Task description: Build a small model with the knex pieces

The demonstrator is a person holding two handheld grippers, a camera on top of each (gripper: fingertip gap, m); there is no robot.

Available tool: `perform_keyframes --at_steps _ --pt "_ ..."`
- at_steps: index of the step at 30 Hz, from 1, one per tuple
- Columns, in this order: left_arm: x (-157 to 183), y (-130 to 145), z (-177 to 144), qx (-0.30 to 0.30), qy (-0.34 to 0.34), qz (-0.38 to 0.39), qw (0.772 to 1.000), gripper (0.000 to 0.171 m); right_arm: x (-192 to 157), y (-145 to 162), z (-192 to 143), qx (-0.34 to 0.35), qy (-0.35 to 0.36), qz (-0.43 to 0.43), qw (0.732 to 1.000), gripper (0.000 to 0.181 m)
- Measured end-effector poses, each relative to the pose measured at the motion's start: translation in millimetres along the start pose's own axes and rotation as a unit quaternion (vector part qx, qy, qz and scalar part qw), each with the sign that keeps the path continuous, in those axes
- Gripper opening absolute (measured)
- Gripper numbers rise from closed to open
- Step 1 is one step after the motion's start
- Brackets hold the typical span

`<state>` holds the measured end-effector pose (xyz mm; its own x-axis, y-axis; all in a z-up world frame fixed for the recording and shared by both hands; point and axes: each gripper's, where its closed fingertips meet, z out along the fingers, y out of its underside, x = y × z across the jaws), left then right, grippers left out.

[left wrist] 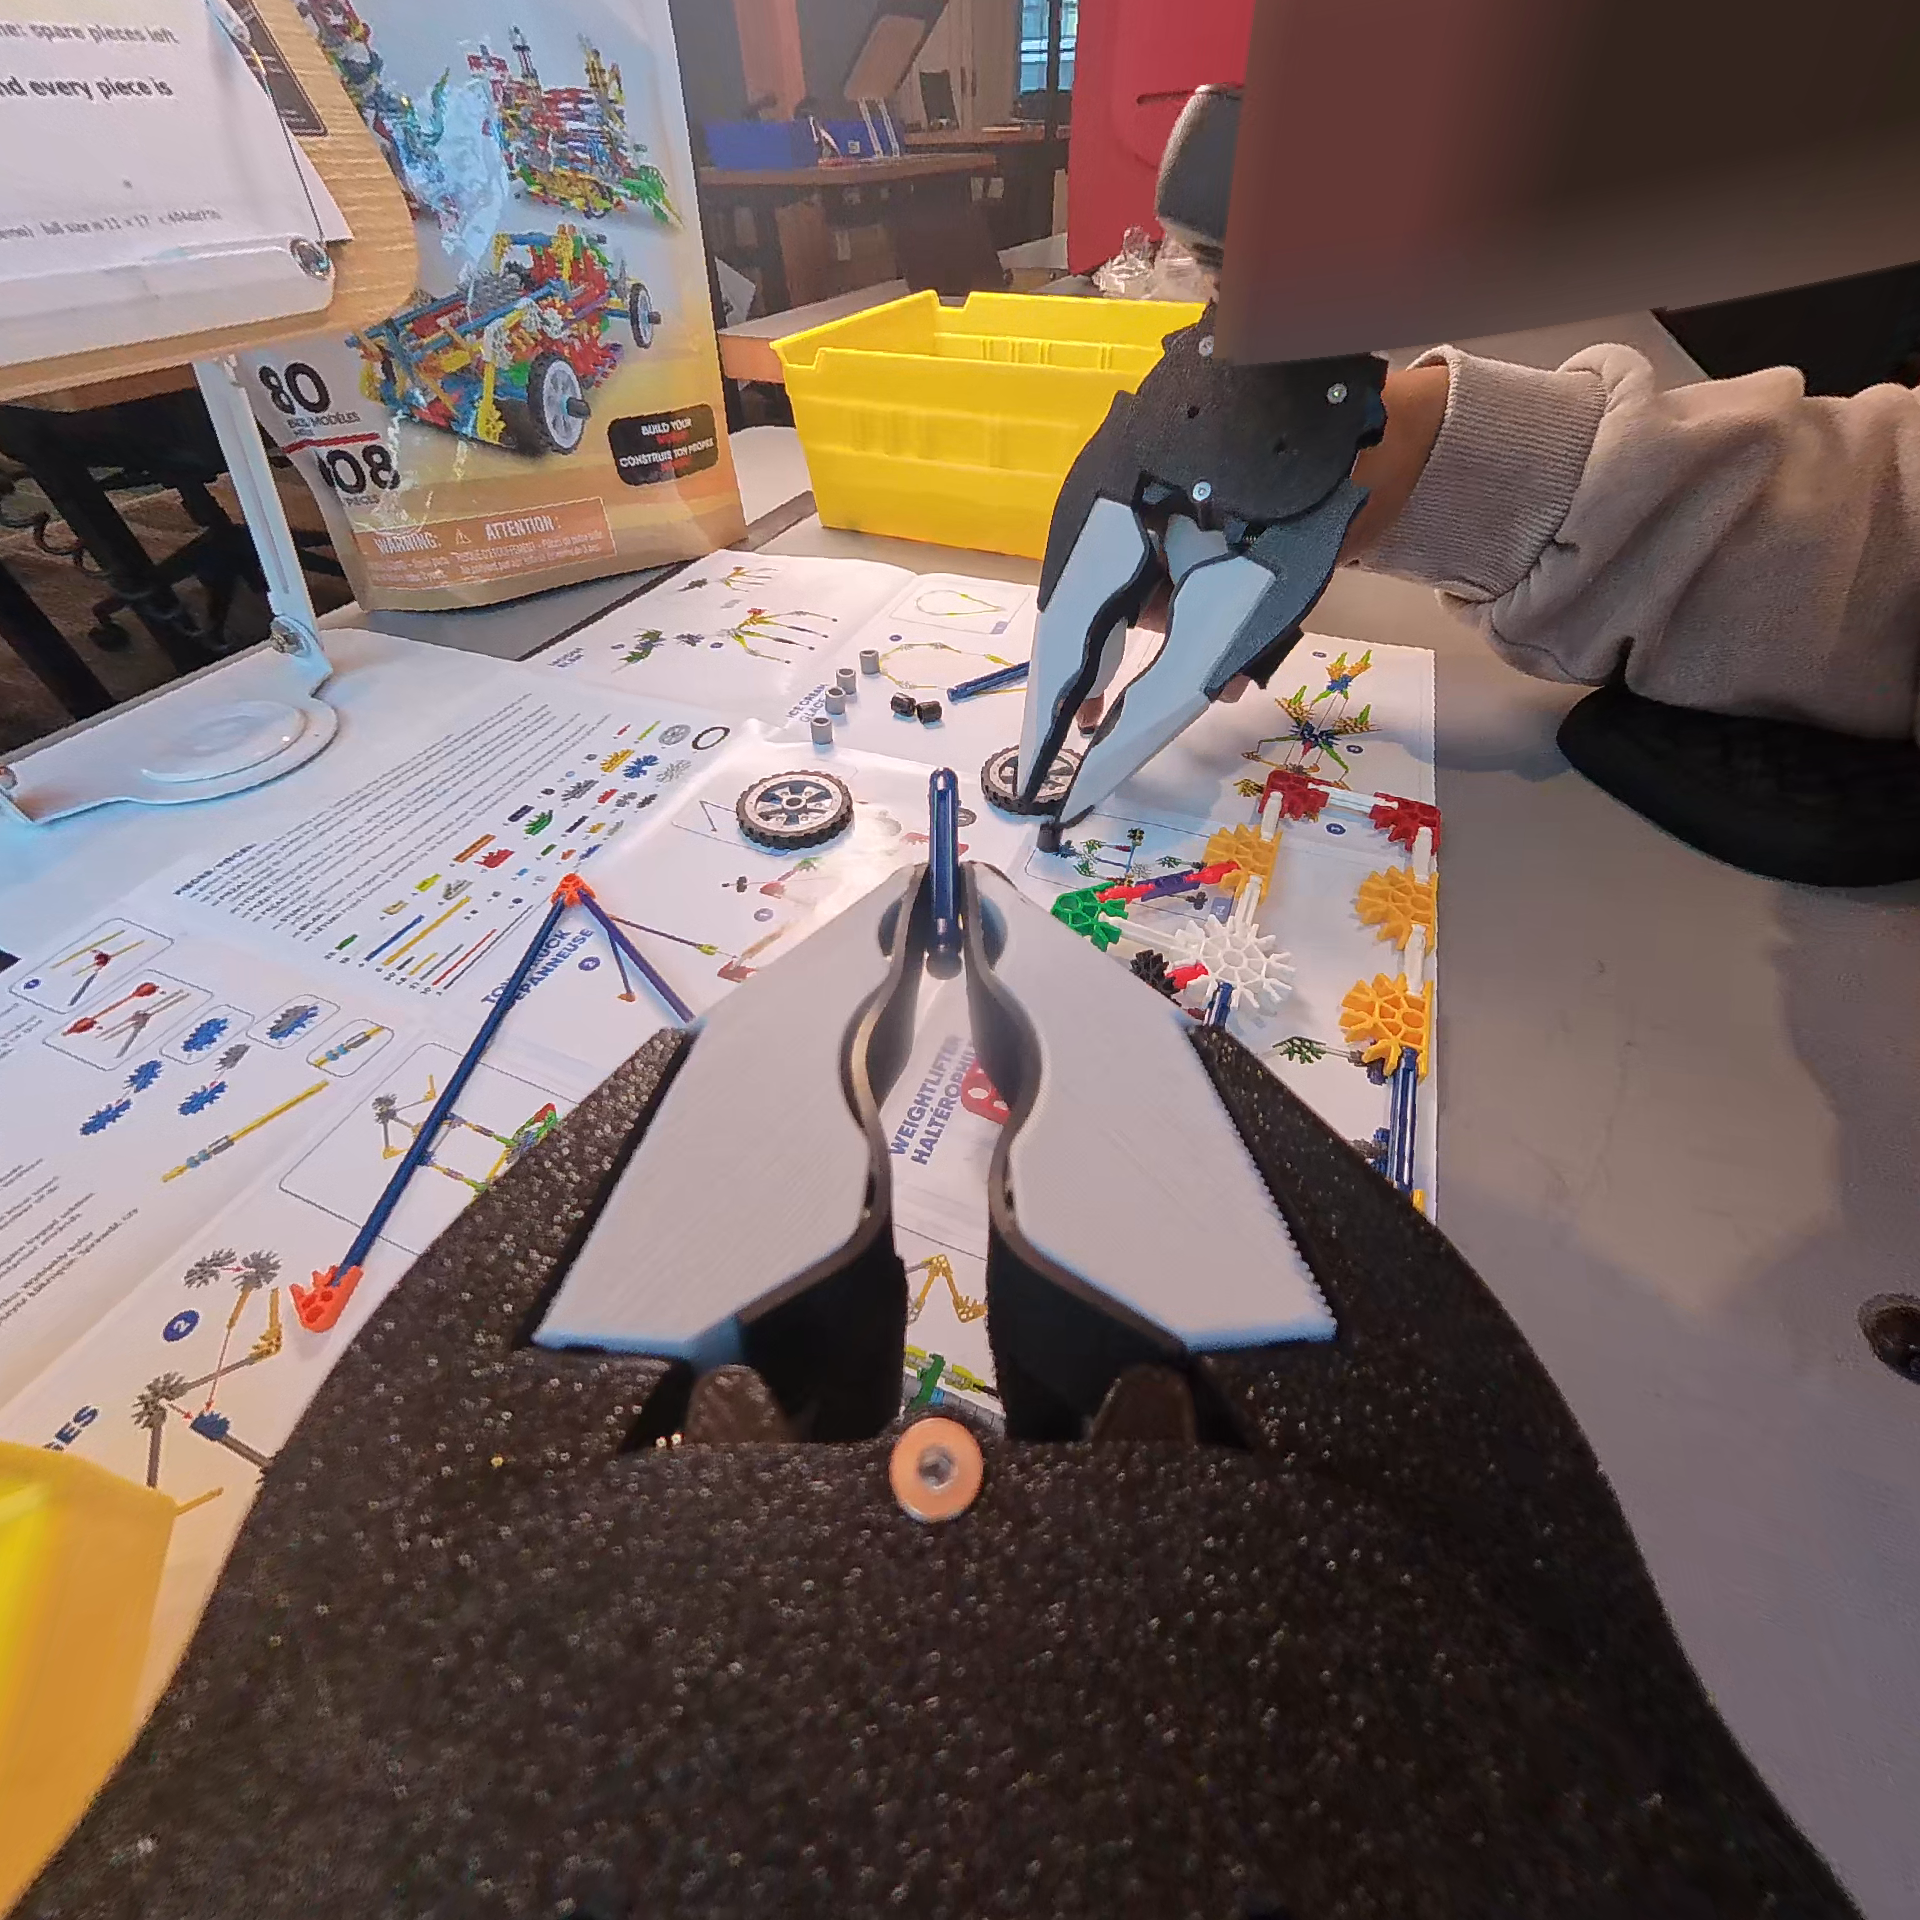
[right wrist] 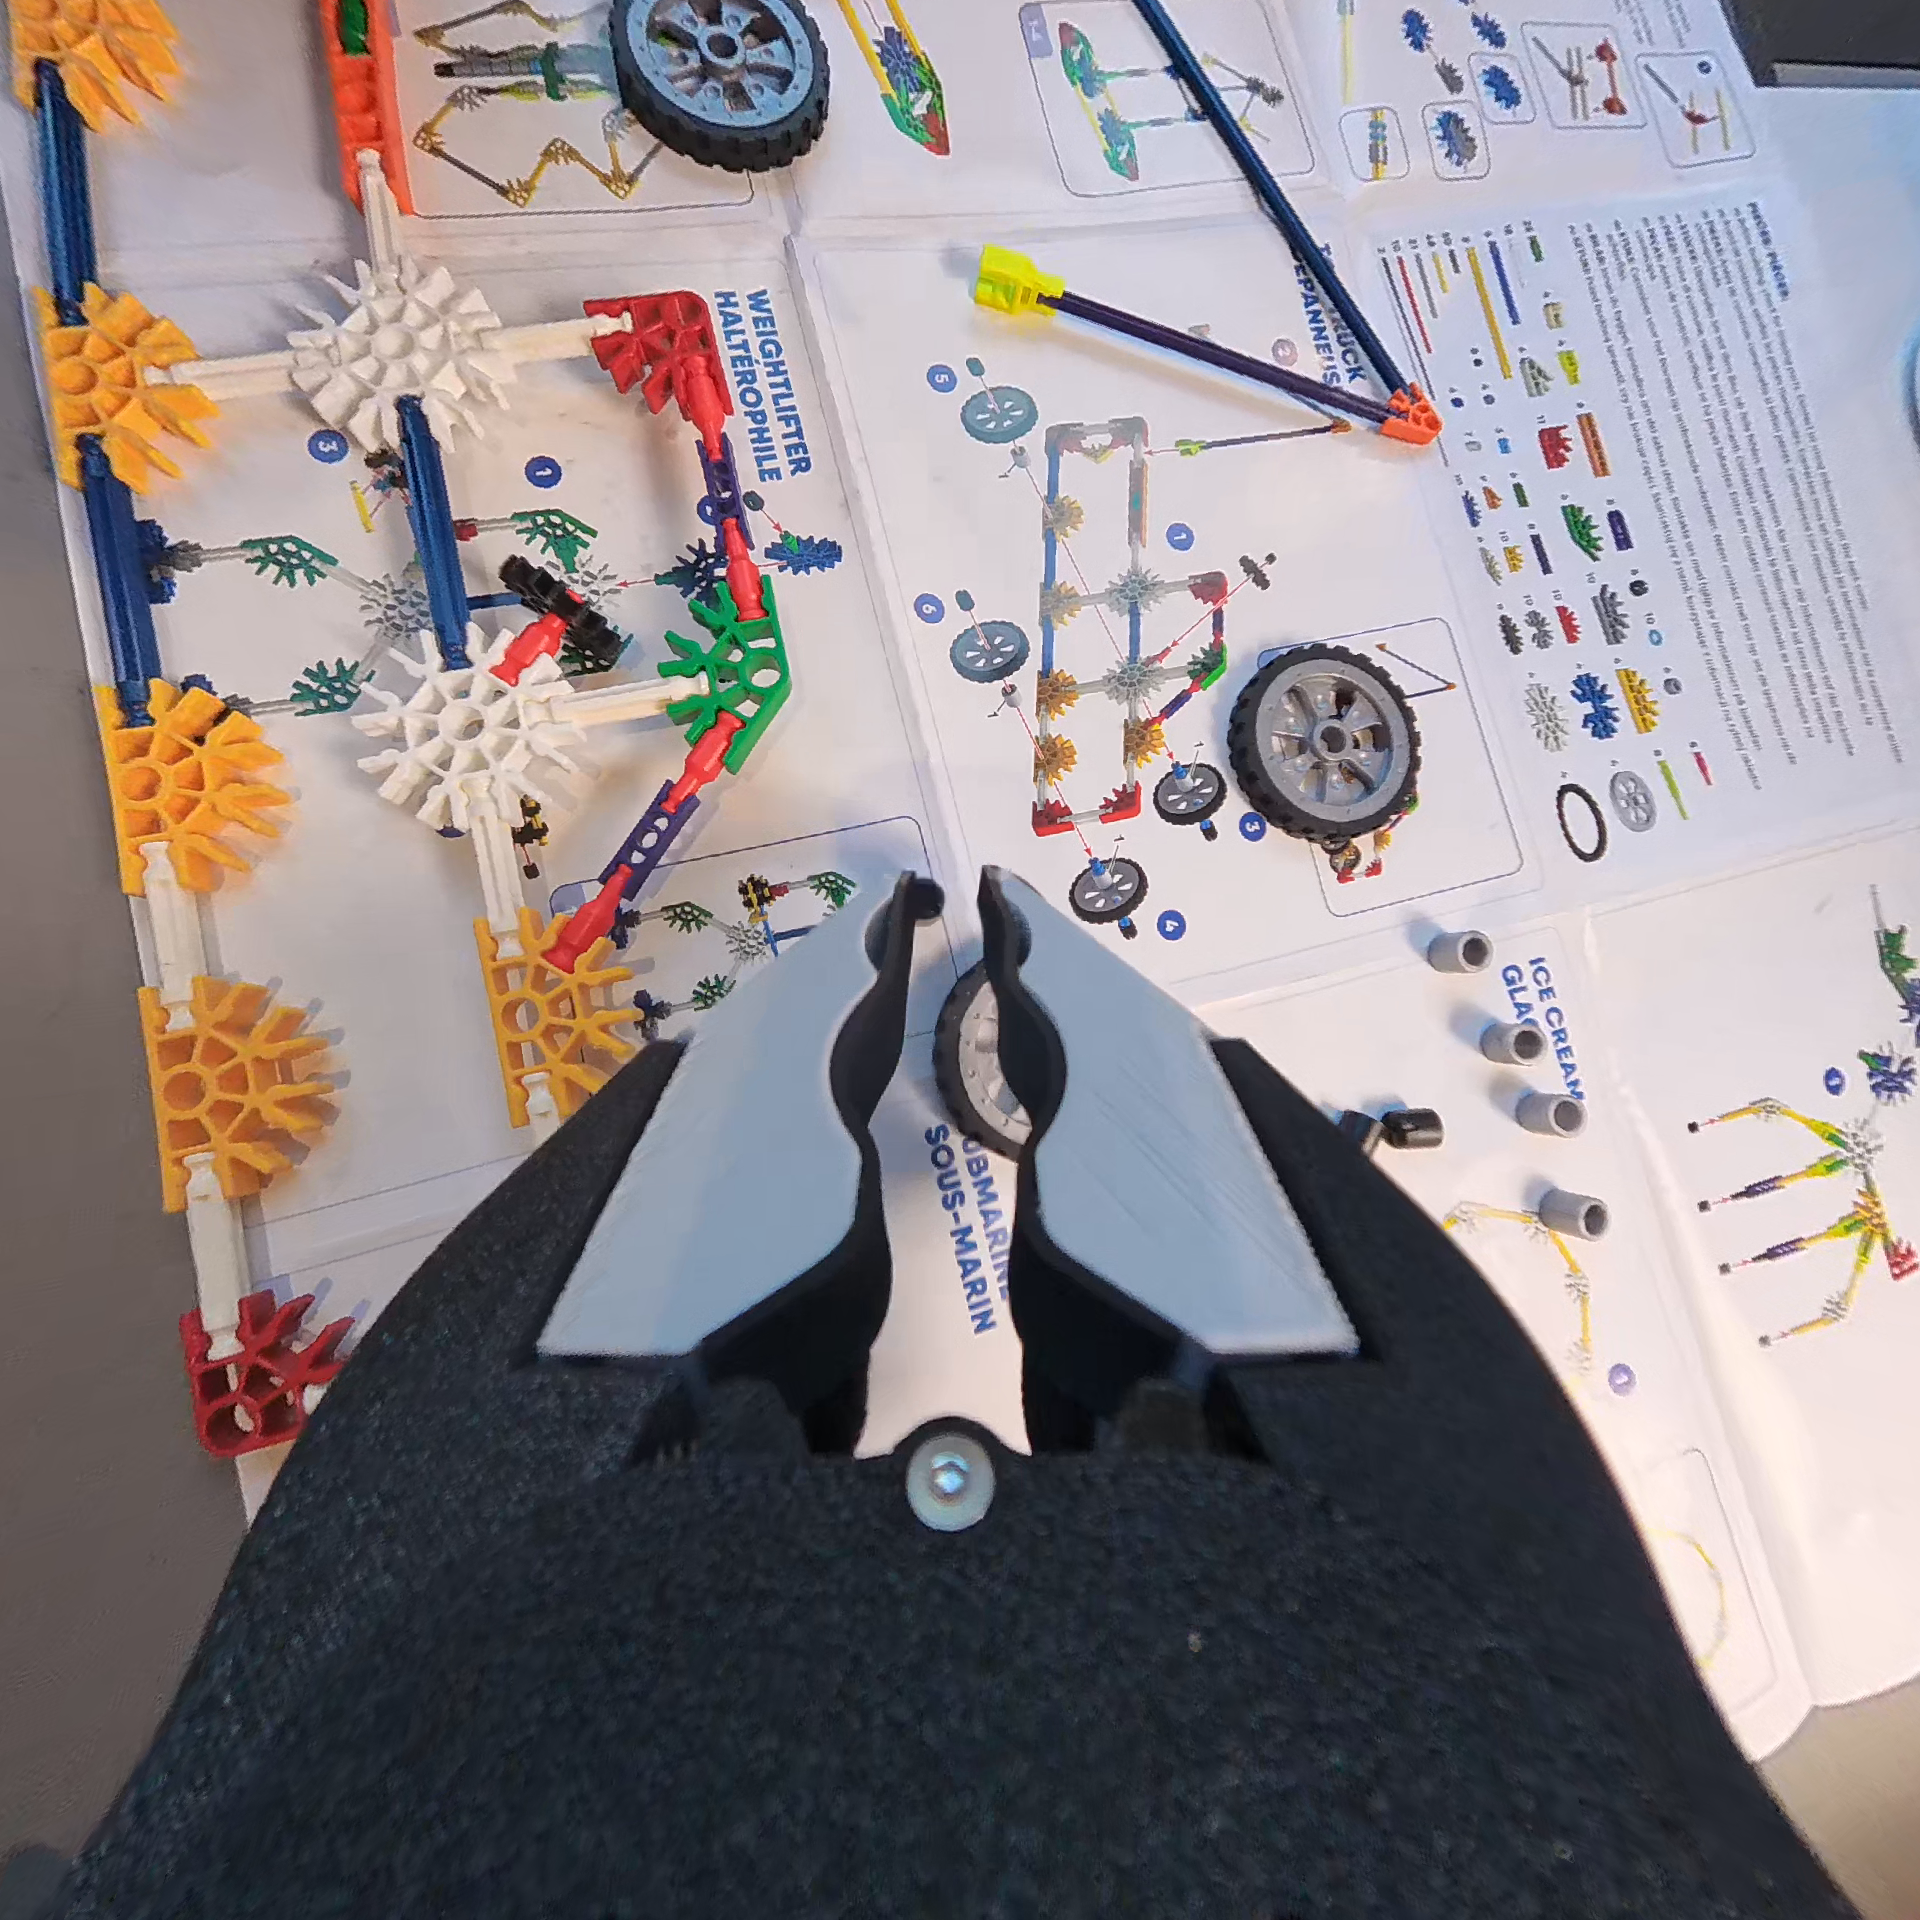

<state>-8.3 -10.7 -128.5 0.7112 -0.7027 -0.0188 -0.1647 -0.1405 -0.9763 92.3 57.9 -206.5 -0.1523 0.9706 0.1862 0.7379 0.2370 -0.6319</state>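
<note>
Nearest the lens, your left gripper has its fingers pinched on a blue rod, which stands up between the tips and leans slightly away from you. Below it lies the instruction sheet, spread flat on the table.

Your right gripper comes down from the right in the left wrist view, tips at the sheet beside a wheel. In its own view the fingers stand narrowly apart with nothing between the tips (a small black piece sits at the tips in the left view, but you cannot tell whether it is touched). The wheel shows through the gap, lower down, under the right finger.

A second wheel lies flat on the sheet, well apart to the right in the right wrist view, and a third lies at the top edge. Four grey spacers sit in a loose line on the sheet to the right of your right gripper, with a black one near them.

The frame of yellow, white and red connectors joined by blue and white rods lies to the left. Two long rods meet at an orange connector. A yellow bin and a box stand at the far side.
</note>
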Motion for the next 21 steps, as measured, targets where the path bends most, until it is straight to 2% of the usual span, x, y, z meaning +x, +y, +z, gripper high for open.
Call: perform_keyframes --at_steps 11,16,19,21 --pt "-0.1 -0.1 -0.2 0.001 0.0 0.0 1.0 0.003 -1.6 7.7 4.2 -0.01 -0.01 0.01 1.0 0.008" --pt "-0.2 -0.2 -0.5 0.001 -0.001 0.0 1.0 0.003 9.8 12.6 -13.1 -0.007 0.002 0.025 1.0 0.022" --pt "0.4 0.3 0.2 -0.001 0.001 0.001 1.0 0.003 15.3 24.2 -20.4 -0.027 0.0 0.051 0.998 0.045" --pt "0.7 0.5 0.3 -0.002 0.001 0.002 1.0 0.003 18.1 31.4 -15.1 -0.037 0.003 0.058 0.998 0.049"
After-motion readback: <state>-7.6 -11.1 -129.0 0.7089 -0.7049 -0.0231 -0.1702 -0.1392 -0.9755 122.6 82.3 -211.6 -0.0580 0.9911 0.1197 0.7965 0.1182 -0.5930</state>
